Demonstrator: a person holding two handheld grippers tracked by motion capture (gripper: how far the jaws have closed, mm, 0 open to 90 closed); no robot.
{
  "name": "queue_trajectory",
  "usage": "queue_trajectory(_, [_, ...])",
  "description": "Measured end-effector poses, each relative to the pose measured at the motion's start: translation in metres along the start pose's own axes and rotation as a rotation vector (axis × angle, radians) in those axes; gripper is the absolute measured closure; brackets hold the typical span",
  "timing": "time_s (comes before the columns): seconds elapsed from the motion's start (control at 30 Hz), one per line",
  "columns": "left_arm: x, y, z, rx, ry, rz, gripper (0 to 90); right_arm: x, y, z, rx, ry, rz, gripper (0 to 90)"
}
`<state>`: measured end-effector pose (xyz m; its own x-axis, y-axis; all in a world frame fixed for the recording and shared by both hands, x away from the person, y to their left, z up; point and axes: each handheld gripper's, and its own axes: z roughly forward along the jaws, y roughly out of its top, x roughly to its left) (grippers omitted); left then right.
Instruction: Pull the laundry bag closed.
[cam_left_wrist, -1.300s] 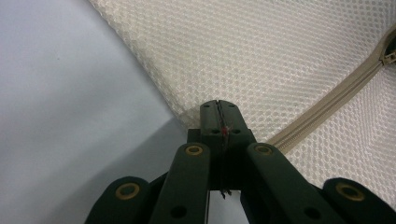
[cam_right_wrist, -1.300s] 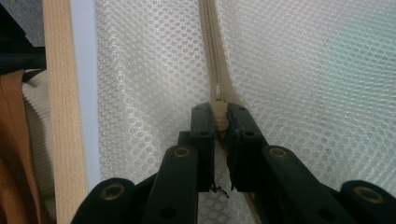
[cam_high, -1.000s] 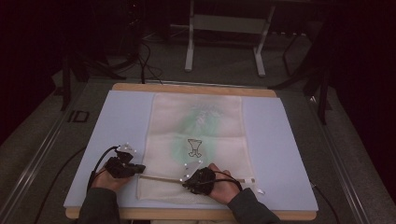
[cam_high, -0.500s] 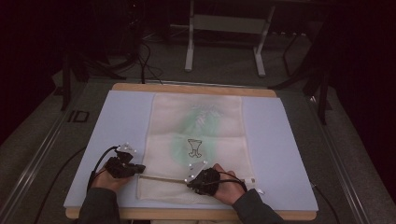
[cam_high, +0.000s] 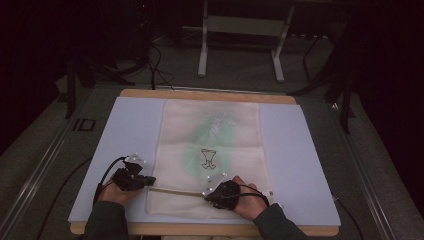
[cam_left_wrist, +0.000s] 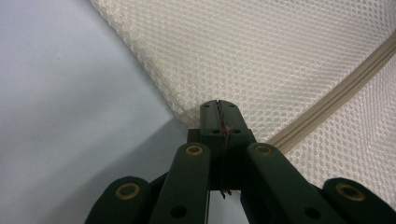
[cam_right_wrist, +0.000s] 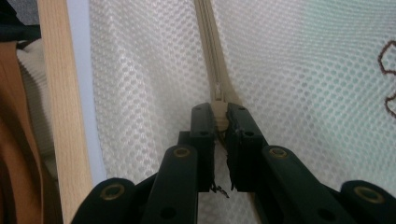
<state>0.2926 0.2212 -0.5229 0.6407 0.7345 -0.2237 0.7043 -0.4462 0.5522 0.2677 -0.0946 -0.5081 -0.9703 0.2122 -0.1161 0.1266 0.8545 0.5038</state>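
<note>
High view: two tools (cam_high: 150, 181) (cam_high: 209, 196), one mesh bag (cam_high: 212, 135).

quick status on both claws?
Left claw: closed on the corner of the mesh bag.
Right claw: closed on the bag's zipper pull.

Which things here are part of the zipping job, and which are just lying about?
In the job:
- mesh bag
- zipper near its front edge
- zipper pull, held by the right gripper
- bag's corner, pinched by the left gripper

Lying about:
- blue mat
- wooden board
- metal stand
- floor cables
</note>
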Motion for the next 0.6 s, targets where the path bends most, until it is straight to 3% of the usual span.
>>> queue_trajectory(0.6, [0.0001,0.0000,-0.0001,0.001,0.000,0.003,90.0,-0.0027,-0.0111,-0.0064,0.012,-0.004,0.012,82.3])
